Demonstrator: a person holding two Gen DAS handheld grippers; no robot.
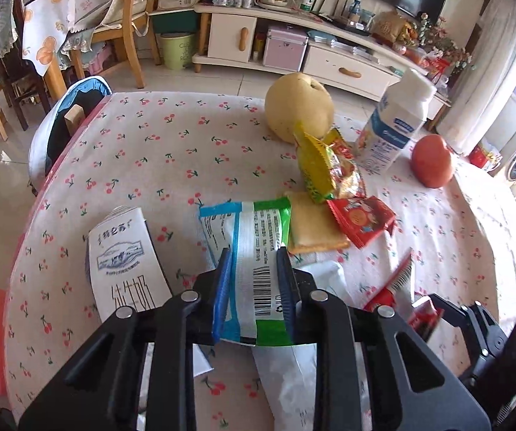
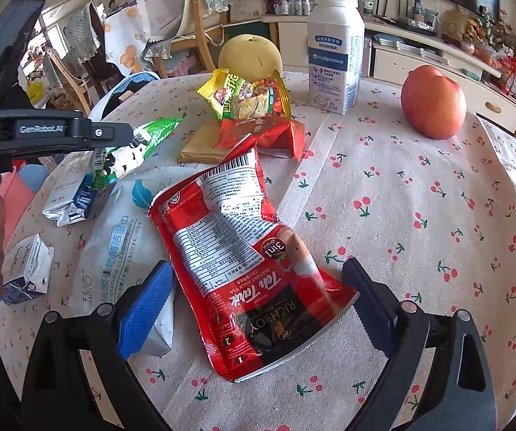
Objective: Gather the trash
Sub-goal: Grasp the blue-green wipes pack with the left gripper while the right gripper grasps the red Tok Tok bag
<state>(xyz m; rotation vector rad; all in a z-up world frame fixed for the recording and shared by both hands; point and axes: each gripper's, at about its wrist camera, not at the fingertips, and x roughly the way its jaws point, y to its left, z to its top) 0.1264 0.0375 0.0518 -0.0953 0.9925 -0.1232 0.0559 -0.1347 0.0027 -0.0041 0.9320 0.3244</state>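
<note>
Green-white wrapper (image 1: 254,269): crinkled, barcoded, pinched by left gripper (image 1: 254,287) | right gripper (image 2: 258,298): spread around crumpled red tea pouch (image 2: 243,251)

Pretty bright daylight in here, mostly pouring in from the right side, where things wash out white. Soft shadows only. Heavy fisheye bending with black corners; the tablecloth (image 1: 172,151) stays sharp mid-frame, while the far shelf clutter goes soft and smeary.

Milk bottle (image 2: 335,48) as landmark: pear (image 2: 249,54) to its left, apple (image 2: 434,102) to its right, milk tea pouch (image 2: 254,262) before it
</note>
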